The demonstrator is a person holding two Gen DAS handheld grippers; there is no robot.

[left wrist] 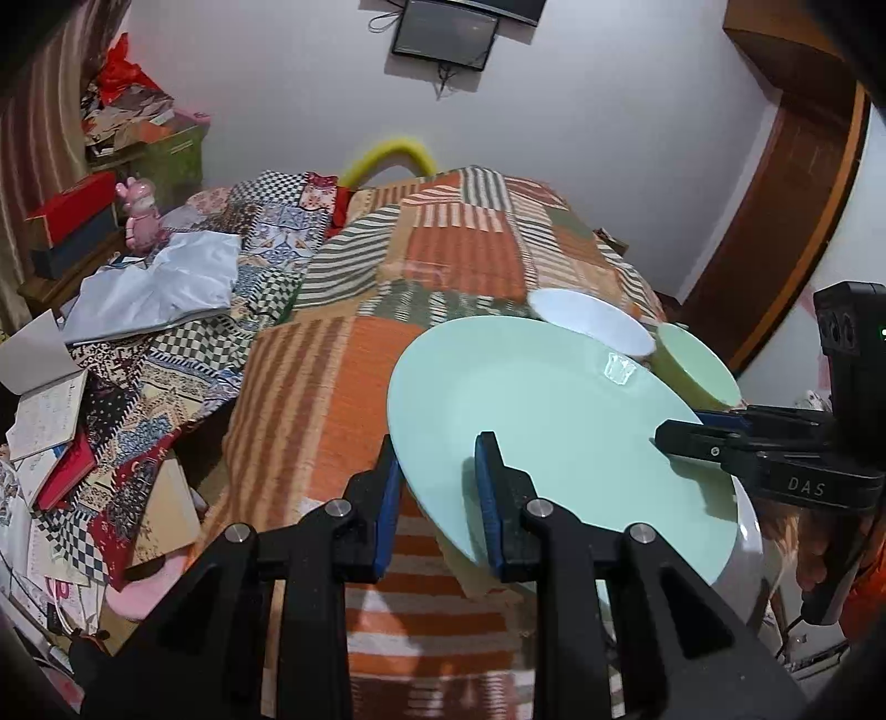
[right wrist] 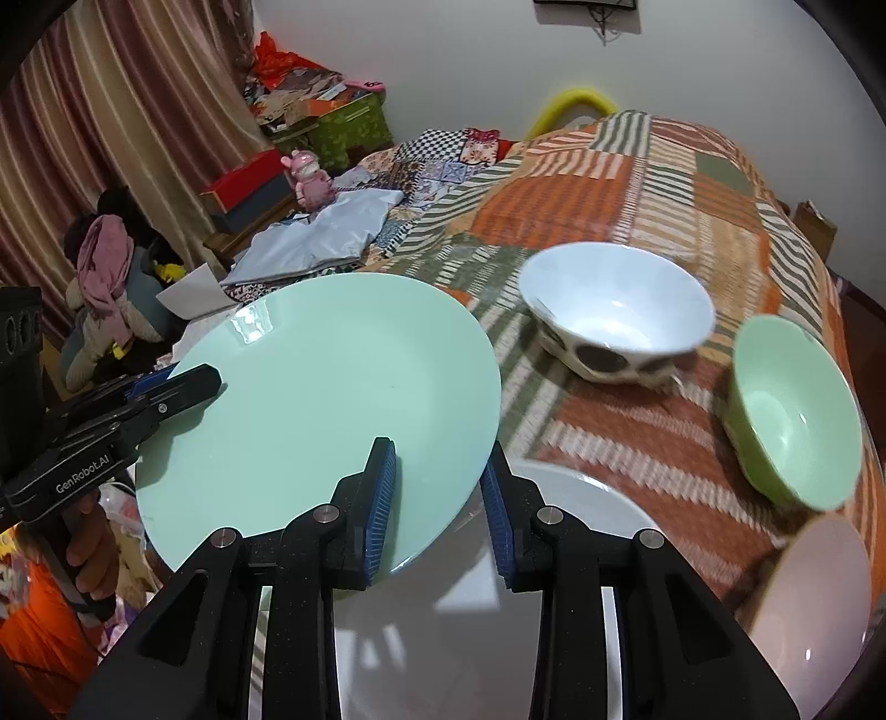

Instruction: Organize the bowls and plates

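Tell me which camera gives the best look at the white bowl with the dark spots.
The right wrist view. There the white spotted bowl shows whole, with its inside, rim and dark-spotted outer wall, sitting on the patchwork cloth. In the left wrist view only part of its rim and inside peeks out behind the mint green plate; the spots are hidden.

A bed (left wrist: 443,266) under a patchwork blanket (right wrist: 637,183) stands against a pale wall (left wrist: 581,111). Striped curtains (right wrist: 111,111) hang at the left, beside stacked boxes (right wrist: 343,122). A wooden door frame (left wrist: 786,221) rises at the right; a dark screen (left wrist: 443,33) hangs high on the wall.
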